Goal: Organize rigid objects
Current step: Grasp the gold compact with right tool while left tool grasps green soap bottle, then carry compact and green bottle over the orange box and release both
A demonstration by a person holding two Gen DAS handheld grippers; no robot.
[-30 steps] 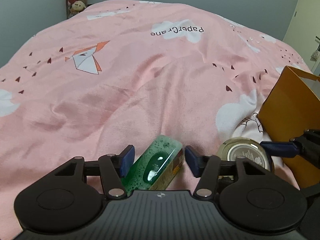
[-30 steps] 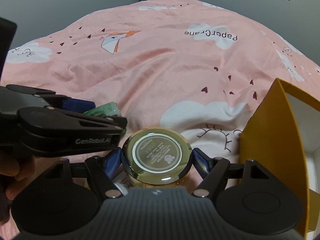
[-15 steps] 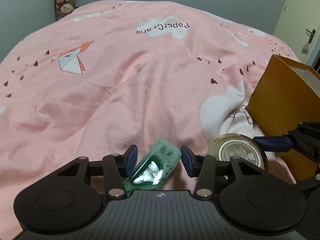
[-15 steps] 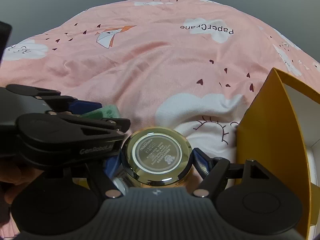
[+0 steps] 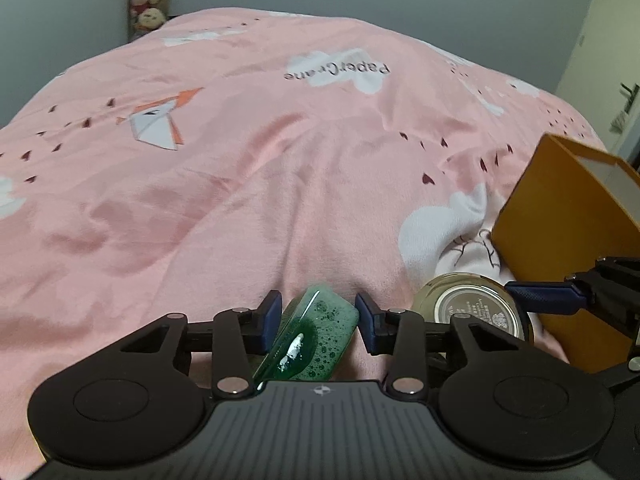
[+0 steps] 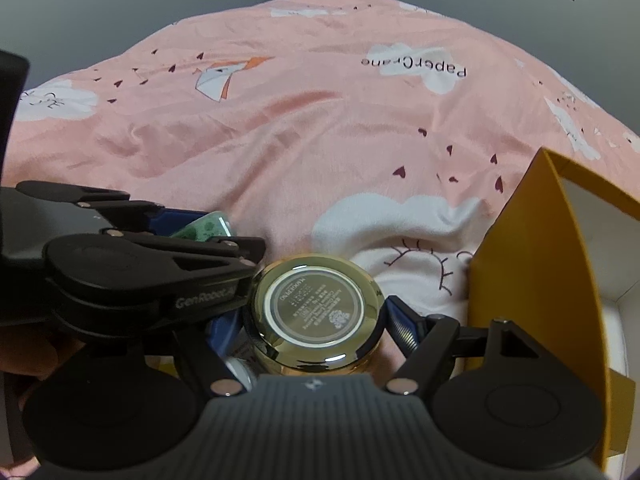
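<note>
The left gripper [image 5: 316, 318] is closing its blue pads around a green bottle [image 5: 314, 340]; the left pad [image 5: 271, 318] looks to be against its side, while a thin gap still shows at the right pad [image 5: 366, 322], so the squeeze is not complete. The bottle is translucent green plastic, flattened in section, with liquid inside full of small bubbles and a bright glare spot on its face. It lies on the pink bedspread [image 5: 240, 200], its long axis running along the fingers, the rounded end pointing away up the bed and the near end hidden under the gripper body. It is rolled slightly onto one edge.

Just beside it, the right gripper [image 6: 316, 312] straddles a gold jar [image 6: 316, 312], round, mirror-shiny, with a grey label of small print on the flat face turned up at the camera. Its right pad [image 6: 400, 322] sits at the jar's rim; the left pad is mostly hidden behind the other gripper, so I cannot tell whether it is gripping.

A mustard-yellow box [image 6: 540, 280] with a white inside stands open near the jar.
</note>
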